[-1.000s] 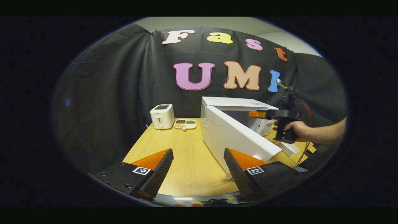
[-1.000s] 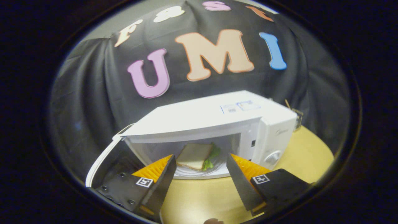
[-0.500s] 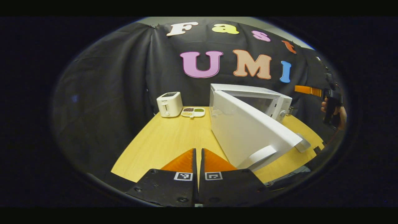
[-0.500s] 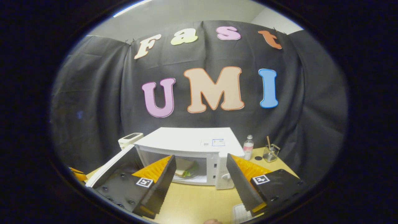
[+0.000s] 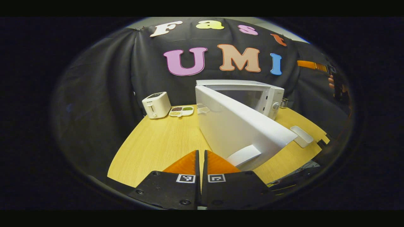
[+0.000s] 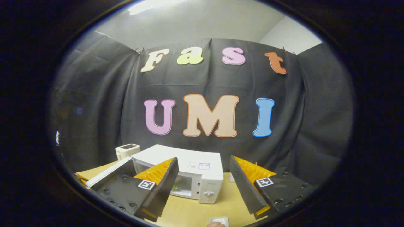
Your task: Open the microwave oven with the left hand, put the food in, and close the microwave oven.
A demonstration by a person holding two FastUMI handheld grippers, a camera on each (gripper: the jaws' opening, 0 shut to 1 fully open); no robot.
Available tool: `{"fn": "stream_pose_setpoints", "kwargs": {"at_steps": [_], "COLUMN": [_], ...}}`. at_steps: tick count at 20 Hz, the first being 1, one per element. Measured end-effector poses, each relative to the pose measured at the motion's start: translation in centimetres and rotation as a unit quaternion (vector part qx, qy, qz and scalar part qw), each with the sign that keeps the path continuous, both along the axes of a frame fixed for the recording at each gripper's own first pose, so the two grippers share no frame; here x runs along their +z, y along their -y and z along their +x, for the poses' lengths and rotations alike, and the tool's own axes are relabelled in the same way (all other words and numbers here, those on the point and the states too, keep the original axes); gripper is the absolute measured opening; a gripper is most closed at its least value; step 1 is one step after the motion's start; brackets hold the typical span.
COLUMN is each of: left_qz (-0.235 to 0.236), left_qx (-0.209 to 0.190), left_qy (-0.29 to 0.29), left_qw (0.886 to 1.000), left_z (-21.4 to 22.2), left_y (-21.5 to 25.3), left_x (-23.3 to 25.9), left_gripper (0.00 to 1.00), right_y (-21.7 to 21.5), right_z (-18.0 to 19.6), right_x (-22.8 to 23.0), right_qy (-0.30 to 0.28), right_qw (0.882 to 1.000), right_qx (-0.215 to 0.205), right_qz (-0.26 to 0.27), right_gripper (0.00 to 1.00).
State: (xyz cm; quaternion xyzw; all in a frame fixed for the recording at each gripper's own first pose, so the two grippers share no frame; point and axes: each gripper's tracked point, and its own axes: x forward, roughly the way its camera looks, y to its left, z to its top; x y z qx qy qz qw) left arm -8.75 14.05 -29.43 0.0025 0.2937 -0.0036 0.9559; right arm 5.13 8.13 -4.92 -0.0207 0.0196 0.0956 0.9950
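The white microwave stands on the wooden table, its door swung wide open toward me. My left gripper is shut with nothing in it, low over the table just in front of the door's handle edge. In the right gripper view the microwave lies far below, and a bit of green food shows inside its cavity. My right gripper is open and empty, held high and well back. It also shows at the far right of the left gripper view as the right gripper in a hand.
A white toaster and a small divided dish sit at the table's back left. A small white tray lies near the right edge. A small jar stands behind the microwave. Bare wood spreads left of the door.
The left gripper went from open to shut and drew back from the door. The right gripper pulled away from the microwave opening, rising up and back. The door stays open.
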Motion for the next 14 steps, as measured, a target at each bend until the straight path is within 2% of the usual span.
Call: {"fn": "stream_pose_setpoints", "kwargs": {"at_steps": [1, 6, 11, 12, 13, 14], "left_qz": [-0.001, 0.001, 0.005, 0.006, 0.007, 0.007], "left_qx": [-0.002, -0.016, -0.036, -0.039, -0.042, -0.046], "left_qy": [0.000, -0.003, 0.000, 0.001, 0.001, 0.003], "left_qw": [1.000, 1.000, 0.999, 0.999, 0.999, 0.999], "left_z": [0.3, 1.3, 2.2, 2.6, 2.8, 3.2], "left_y": [0.2, 2.8, 5.8, 6.4, 7.1, 7.7], "left_x": [-0.2, -0.3, -0.1, 0.0, -0.2, -0.1], "left_gripper": [0.00, 0.00, 0.02, 0.02, 0.00, 0.00], "right_y": [0.6, 2.3, 3.0, 3.1, 3.2, 3.2], "right_z": [-0.1, -0.5, -1.0, -1.1, -1.2, -1.2], "right_x": [0.1, 0.2, 0.5, 0.7, 0.9, 0.9], "right_qy": [0.001, 0.001, 0.008, 0.011, 0.012, 0.014], "right_qw": [1.000, 1.000, 1.000, 1.000, 1.000, 1.000], "right_qx": [-0.001, -0.007, 0.004, 0.007, 0.009, 0.011], "right_qz": [-0.002, 0.003, 0.008, 0.007, 0.008, 0.009], "right_gripper": [0.91, 0.92, 0.92, 0.99, 0.92, 0.92]}}
